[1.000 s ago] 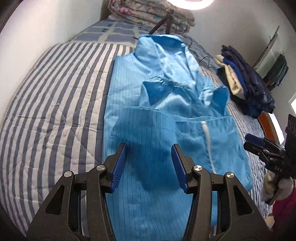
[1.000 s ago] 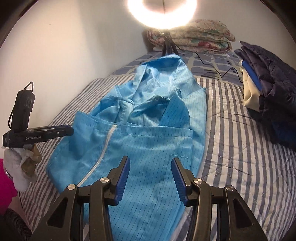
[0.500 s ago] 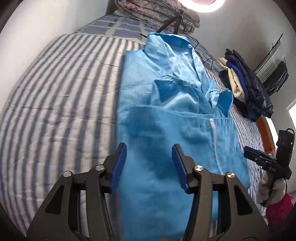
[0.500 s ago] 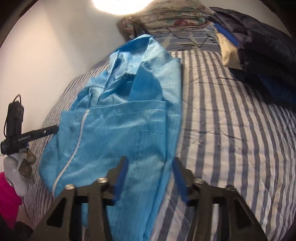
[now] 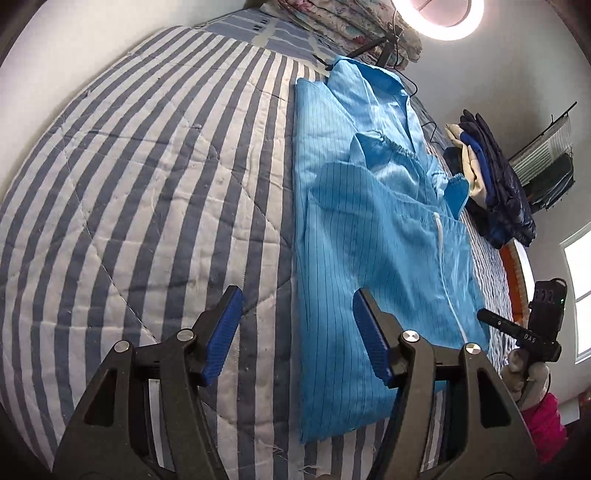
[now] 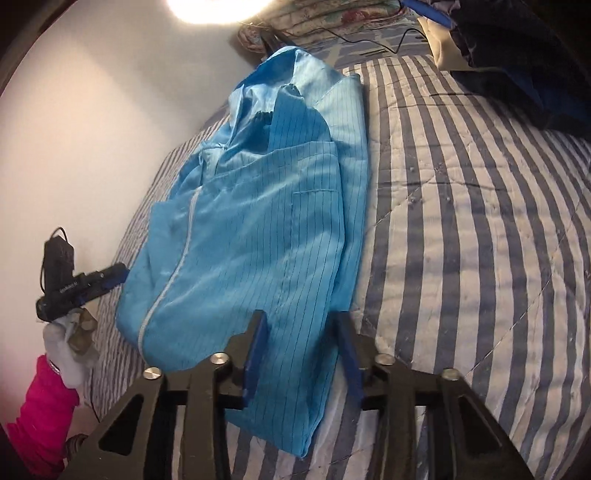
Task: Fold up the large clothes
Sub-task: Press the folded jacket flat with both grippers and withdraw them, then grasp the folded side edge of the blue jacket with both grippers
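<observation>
A large light-blue pinstriped coat [image 5: 373, 236] with a white zip lies lengthwise on the striped bed quilt [image 5: 147, 192], its sleeves folded in over the chest. My left gripper [image 5: 295, 334] is open and its jaws are opening. They straddle the coat's left edge near the hem without touching it. My right gripper [image 6: 302, 352] hangs over the coat [image 6: 258, 229] at its lower right edge. Its jaws are closing with fabric between them, and a gap still shows at the pads. Each gripper also appears in the other view: right gripper [image 5: 517, 332], left gripper [image 6: 85, 284].
A pile of dark folded clothes [image 5: 491, 184] sits at the bed's far right. Folded floral quilts [image 5: 351, 26], a ring light [image 5: 437, 14] and a black cable lie at the head end. A white wall [image 6: 92, 129] runs along the left. A gloved hand with a pink sleeve [image 6: 48, 406] holds the left gripper.
The left gripper slid left from over the coat's middle to its left edge and opened wider. The right gripper moved right and lower to the coat's right edge, and its jaws narrowed.
</observation>
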The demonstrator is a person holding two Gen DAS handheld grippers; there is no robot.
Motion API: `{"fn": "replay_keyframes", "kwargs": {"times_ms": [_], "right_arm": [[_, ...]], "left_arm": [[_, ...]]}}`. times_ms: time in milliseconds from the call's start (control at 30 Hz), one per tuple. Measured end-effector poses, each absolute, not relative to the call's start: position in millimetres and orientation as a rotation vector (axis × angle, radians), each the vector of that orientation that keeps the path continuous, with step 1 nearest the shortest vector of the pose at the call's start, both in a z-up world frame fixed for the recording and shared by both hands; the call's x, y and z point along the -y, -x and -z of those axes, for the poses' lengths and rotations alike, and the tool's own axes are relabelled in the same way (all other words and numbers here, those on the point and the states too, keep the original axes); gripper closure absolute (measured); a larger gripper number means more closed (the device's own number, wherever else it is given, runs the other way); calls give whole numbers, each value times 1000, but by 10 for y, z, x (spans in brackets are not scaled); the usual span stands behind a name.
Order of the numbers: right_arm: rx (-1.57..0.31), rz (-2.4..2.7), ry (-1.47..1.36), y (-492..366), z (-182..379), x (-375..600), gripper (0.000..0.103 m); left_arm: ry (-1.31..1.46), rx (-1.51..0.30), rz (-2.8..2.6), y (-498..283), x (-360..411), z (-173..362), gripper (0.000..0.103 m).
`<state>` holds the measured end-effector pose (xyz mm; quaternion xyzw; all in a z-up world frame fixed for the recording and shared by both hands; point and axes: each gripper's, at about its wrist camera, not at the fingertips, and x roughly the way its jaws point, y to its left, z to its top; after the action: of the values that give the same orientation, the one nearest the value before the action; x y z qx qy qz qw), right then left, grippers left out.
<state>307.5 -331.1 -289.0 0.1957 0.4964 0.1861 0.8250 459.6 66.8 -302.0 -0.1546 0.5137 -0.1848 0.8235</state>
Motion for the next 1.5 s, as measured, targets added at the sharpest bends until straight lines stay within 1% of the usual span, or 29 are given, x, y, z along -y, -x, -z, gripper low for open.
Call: {"fn": "replay_keyframes", "kwargs": {"times_ms": [33,67,100,300,333,367,400,433,467,500,533,567,600,633,733,767,800,833,867,900,933,967,1033,1067,1100,1133,1167,1300,1500], "right_arm": [[-1051,-392,-408,-3043,2870,3314,93],[-1049,-384,-383,-3013,2845,3303,98],[-1045,-381,-362,-2978,2814,3307,100],[-1052,-367,-305,-2867,2776,3286,103],[-1045,-365,-286,-2865,2755,3259,100],[-1037,-363,-287,-2872,2739,3249,95],[-1037,-366,-314,-2884,2737,3268,84],[-1036,-369,-342,-2903,2742,3285,62],[-1032,-360,-345,-2917,2747,3287,53],[-1029,-331,-330,-2942,2755,3278,49],[-1041,-319,-324,-2976,2789,3269,51],[-1055,-321,-329,-3001,2824,3262,59],[-1086,-344,-352,-3027,2892,3250,89],[-1096,-333,-343,-3017,2919,3236,95],[-1089,-342,-286,-2932,2894,3187,99],[-1092,-346,-277,-2914,2891,3186,100],[-1084,-349,-282,-2909,2884,3203,99],[-1082,-345,-298,-2924,2881,3236,94],[-1079,-331,-318,-2940,2887,3274,85],[-1068,-321,-347,-2959,2885,3326,67],[-1056,-318,-374,-2954,2884,3374,59],[-1048,-325,-408,-2979,2897,3403,57],[-1061,-348,-459,-3035,2972,3439,55],[-1051,-351,-476,-3048,2993,3444,56],[-1047,-366,-485,-3053,3003,3440,73],[-1074,-401,-498,-3072,3032,3408,95],[-1080,-392,-486,-3062,3037,3385,95],[-1095,-369,-363,-2970,2904,3246,101],[-1141,-369,-264,-2551,2723,3122,102]], "left_arm": [[333,-1094,393,-4585,-659,3033,39],[339,-1095,395,-4580,-652,3041,39],[342,-1094,394,-4575,-644,3043,39],[332,-1089,408,-4545,-584,3060,39],[323,-1088,410,-4534,-566,3056,39],[311,-1086,409,-4525,-546,3053,39],[297,-1088,406,-4521,-522,3055,39],[291,-1092,403,-4526,-511,3059,39],[289,-1096,397,-4541,-497,3067,39],[303,-1098,394,-4558,-487,3075,39],[318,-1101,396,-4575,-491,3085,39],[336,-1105,394,-4601,-493,3095,39],[354,-1105,395,-4623,-497,3101,39],[364,-1105,395,-4635,-503,3106,39],[384,-1104,393,-4698,-485,3128,39],[382,-1103,396,-4706,-471,3136,42],[371,-1102,399,-4719,-453,3137,47],[357,-1108,403,-4736,-429,3148,66],[366,-1125,408,-4749,-420,3174,78],[378,-1130,407,-4753,-421,3188,80],[385,-1128,402,-4754,-420,3190,83],[385,-1126,405,-4749,-413,3190,87],[375,-1122,399,-4742,-390,3185,90],[371,-1118,395,-4732,-377,3183,93],[363,-1113,390,-4721,-361,3173,94],[352,-1105,383,-4703,-342,3155,96],[337,-1099,378,-4685,-326,3137,98],[295,-1085,374,-4568,-302,3038,100],[203,-1100,387,-4028,-302,2921,101]]}}
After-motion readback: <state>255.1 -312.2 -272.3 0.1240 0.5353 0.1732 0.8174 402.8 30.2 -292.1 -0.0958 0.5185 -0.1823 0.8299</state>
